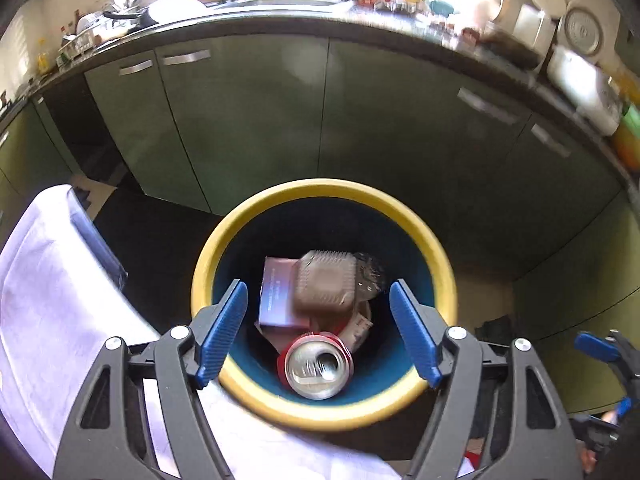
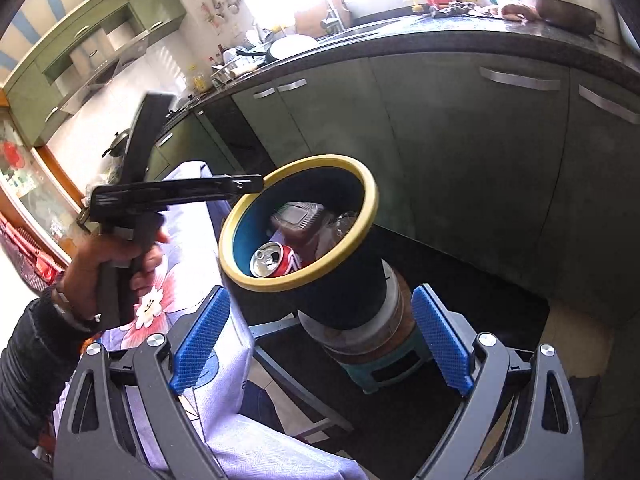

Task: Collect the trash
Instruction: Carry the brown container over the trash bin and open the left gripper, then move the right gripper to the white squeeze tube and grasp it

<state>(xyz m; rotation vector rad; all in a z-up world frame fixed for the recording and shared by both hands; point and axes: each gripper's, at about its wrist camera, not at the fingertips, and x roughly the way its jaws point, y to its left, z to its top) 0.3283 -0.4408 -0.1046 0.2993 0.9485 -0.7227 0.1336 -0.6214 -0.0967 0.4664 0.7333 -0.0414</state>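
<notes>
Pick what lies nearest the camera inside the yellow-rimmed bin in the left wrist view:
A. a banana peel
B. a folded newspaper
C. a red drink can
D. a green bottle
C: the red drink can shows its silver top inside the bin, below a box and a plastic tray.

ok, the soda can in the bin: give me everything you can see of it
The soda can is red with white lettering and a silver metal top, its tab opening showing, so it looks opened. It is not visibly crushed. It lies tilted in the blue bin with the yellow rim, near the bin's near wall, top facing up toward the camera. It rests on other trash, beside a pink box and below a clear plastic tray. Neither gripper touches it; the left gripper hangs open above it.
</notes>
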